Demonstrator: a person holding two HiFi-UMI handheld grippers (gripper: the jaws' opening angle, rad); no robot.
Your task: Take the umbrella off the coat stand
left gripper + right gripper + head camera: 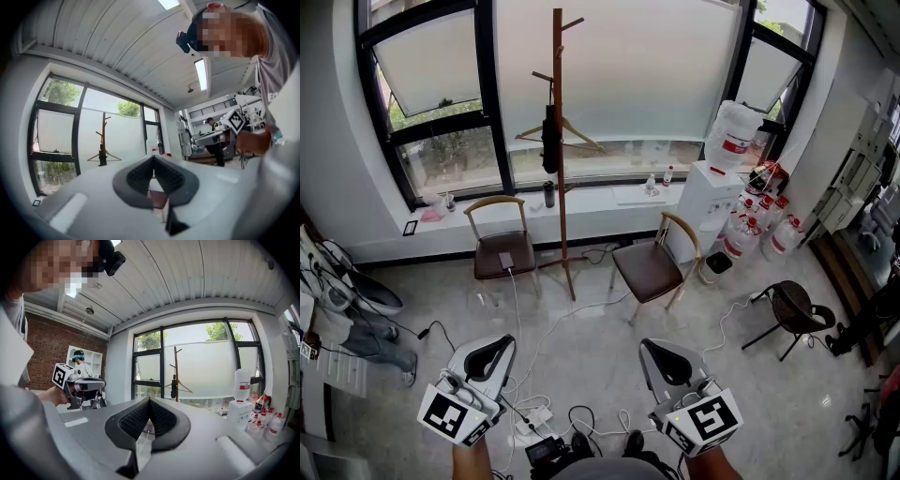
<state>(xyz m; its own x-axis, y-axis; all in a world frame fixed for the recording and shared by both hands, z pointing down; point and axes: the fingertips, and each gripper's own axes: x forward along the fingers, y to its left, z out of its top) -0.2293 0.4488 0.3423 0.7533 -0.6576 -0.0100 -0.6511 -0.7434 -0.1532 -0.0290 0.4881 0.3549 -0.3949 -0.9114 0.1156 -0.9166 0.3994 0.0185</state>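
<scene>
I have not started. The umbrella (549,139) hangs on the far coat stand (560,202). My left gripper (494,349) and right gripper (660,351) have clenched, empty jaws.

Your coat stand (559,141) is smooth reddish-brown wood; the umbrella (549,139) looks like matt black cloth. Your left gripper (492,349) and right gripper (668,354) are matt grey plastic with ribbed black pads (133,420); the floor (600,347) is glossy.

Left gripper (497,347) and right gripper (656,349) are grey, black-padded.
</scene>
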